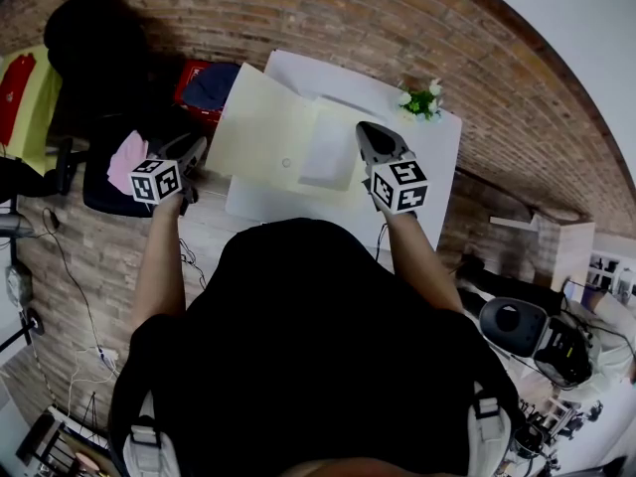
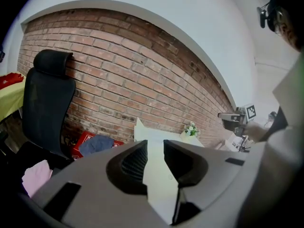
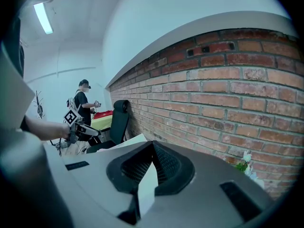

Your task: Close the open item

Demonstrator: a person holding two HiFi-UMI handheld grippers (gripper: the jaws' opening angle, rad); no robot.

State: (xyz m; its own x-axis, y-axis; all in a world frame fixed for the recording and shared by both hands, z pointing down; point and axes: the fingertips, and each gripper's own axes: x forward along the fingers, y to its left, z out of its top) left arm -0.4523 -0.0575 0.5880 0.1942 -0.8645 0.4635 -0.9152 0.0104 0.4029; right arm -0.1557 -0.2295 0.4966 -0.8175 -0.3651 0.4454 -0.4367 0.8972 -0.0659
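Note:
A pale yellow folder [image 1: 263,132] lies open on the white table [image 1: 442,142], with a white sheet [image 1: 328,152] on its right half. My left gripper [image 1: 199,152] is at the folder's left edge, just off the table's corner. Its jaws stand apart, and in the left gripper view [image 2: 155,151] only the pale folder surface [image 2: 159,184] shows through the gap. My right gripper [image 1: 366,132] hovers over the folder's right half. In the right gripper view [image 3: 152,146] its jaws meet at the tips with nothing between them.
A small pot of white flowers [image 1: 422,99] stands at the table's far right corner. A black office chair [image 1: 89,38] and a red box [image 1: 204,82] with dark cloth sit left of the table, by the brick wall. Another person [image 3: 83,101] stands far off.

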